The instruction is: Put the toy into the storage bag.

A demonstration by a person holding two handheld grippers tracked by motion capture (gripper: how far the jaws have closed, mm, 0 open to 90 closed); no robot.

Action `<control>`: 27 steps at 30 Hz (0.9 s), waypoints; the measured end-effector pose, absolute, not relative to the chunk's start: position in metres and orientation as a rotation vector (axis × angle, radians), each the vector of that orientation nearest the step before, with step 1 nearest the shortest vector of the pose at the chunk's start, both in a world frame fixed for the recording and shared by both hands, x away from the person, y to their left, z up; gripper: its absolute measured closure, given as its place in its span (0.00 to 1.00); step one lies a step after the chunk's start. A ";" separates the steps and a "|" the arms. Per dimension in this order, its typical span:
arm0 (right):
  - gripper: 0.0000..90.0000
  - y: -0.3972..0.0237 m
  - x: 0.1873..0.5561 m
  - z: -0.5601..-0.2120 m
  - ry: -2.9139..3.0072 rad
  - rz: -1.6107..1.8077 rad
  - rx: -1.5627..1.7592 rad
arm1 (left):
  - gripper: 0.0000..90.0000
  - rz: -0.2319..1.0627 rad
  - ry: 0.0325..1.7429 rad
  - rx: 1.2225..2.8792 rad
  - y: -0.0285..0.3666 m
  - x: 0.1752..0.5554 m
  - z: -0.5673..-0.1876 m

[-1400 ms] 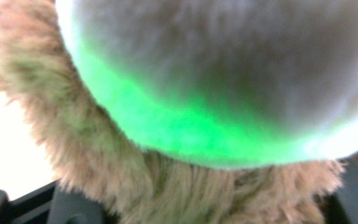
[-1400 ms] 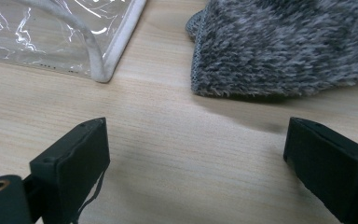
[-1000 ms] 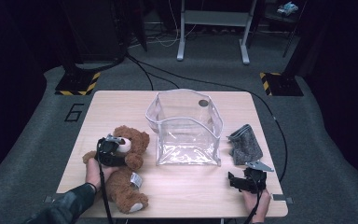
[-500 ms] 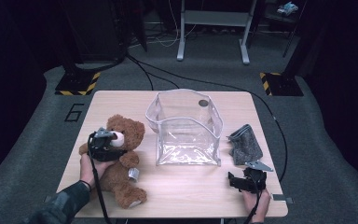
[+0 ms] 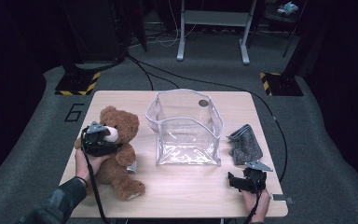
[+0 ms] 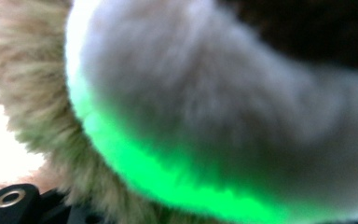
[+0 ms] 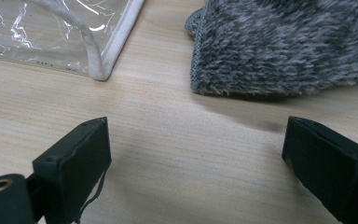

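High view: teddy bear (image 5: 116, 154) now propped upright at the table's (image 5: 186, 196) left edge, head raised compared with a second ago, lifted by the left tongs (image 5: 103, 138) pinching its muzzle. Likely bound for the clear bag (image 5: 186, 128) just beside. Right tongs (image 5: 237, 182) spread wide, resting near the grey cloth (image 5: 244, 144), unmoved. Readable writing: only a "6" on the floor (image 5: 74, 112).

The left tongs (image 5: 103, 140) have raised the teddy bear (image 5: 116, 154) more upright.
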State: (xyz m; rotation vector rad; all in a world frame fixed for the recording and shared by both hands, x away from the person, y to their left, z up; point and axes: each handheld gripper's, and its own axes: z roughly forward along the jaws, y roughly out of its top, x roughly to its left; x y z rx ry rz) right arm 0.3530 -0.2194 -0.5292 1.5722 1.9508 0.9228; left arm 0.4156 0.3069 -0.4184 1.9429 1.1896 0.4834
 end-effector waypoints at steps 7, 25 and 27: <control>0.08 -0.219 0.353 -0.529 1.947 0.919 1.575 | 0.54 0.511 1.175 1.906 0.310 0.419 -0.409; 0.08 -0.219 0.353 -0.529 1.949 0.915 1.571 | 0.54 0.577 1.157 1.850 0.314 0.434 -0.379; 0.08 -0.218 0.353 -0.529 1.947 0.915 1.575 | 0.54 0.582 1.158 1.840 0.315 0.437 -0.374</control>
